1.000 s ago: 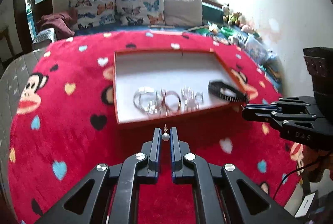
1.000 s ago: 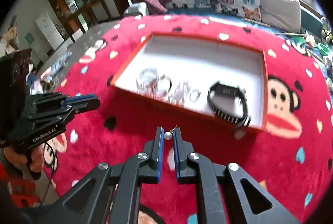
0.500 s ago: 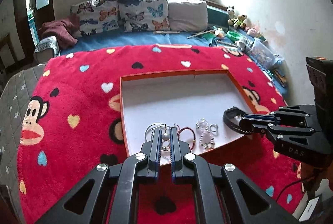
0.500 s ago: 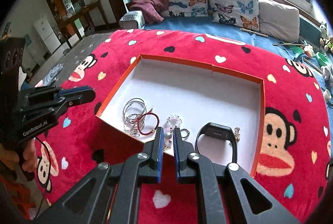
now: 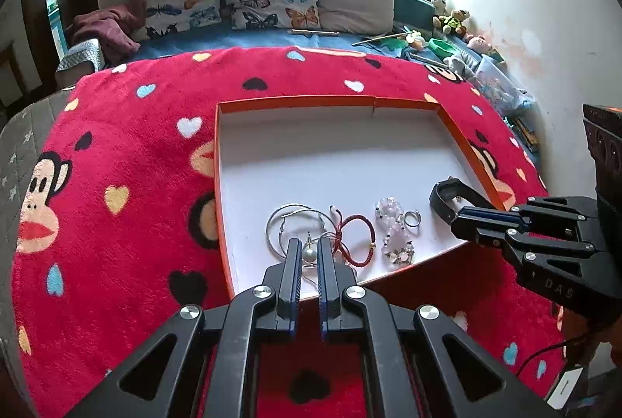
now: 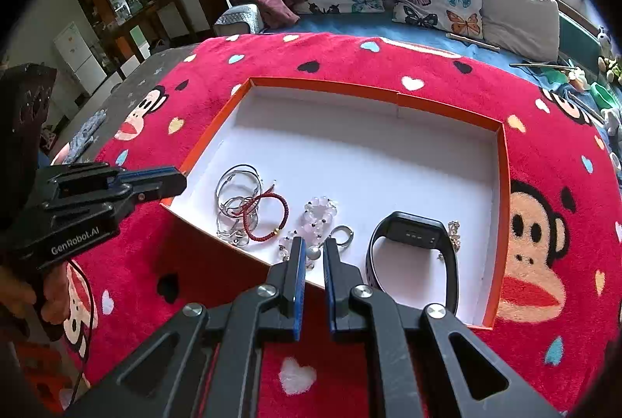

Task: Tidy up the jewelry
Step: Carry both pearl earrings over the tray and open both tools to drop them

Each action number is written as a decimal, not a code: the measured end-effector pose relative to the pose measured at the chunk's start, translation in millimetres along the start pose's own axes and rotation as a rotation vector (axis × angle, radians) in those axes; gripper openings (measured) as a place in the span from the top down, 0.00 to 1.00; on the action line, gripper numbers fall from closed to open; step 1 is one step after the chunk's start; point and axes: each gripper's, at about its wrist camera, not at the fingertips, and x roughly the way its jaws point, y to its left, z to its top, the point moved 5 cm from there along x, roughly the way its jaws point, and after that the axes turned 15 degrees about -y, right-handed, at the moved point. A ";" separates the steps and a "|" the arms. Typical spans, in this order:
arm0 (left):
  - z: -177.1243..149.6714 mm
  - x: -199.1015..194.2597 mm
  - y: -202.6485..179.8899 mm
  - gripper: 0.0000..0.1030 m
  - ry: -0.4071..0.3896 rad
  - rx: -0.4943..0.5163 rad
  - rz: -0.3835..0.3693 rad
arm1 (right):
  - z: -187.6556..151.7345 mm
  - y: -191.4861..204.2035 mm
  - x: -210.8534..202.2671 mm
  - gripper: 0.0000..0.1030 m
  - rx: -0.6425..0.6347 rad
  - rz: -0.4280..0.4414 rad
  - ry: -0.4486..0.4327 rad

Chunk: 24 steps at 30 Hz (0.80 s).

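While each gripper holds a small pearl earring, the risk is in the release. The left gripper point(image 5: 309, 254) has its fingers narrow on a pearl earring point(image 5: 309, 255), just above the silver hoops point(image 5: 295, 229) at the near edge of the orange tray point(image 5: 330, 102). The right gripper point(image 6: 313, 254) pinches a second pearl earring point(image 6: 313, 253) over the bead bracelet point(image 6: 320, 212). If dropped here, the posts could catch in the red cord bracelet point(image 5: 355, 237) or roll off the near rim onto the red blanket point(image 5: 128, 231), beyond which the black band point(image 6: 412, 235) lies.
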 end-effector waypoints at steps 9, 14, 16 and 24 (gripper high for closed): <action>0.8 5.0 -0.9 0.92 0.013 -0.007 0.002 | 0.4 -1.7 4.7 0.89 0.008 -0.004 0.005; -2.9 6.5 -1.7 0.91 0.035 -0.010 0.002 | 0.1 -1.8 6.4 0.89 0.019 0.007 0.012; -3.0 6.0 -1.9 0.91 0.033 -0.002 0.009 | 0.3 -2.3 7.0 0.89 0.026 0.007 0.014; -1.3 3.1 -2.4 0.91 0.029 0.008 0.015 | 1.0 -3.5 5.2 0.89 0.037 0.010 0.009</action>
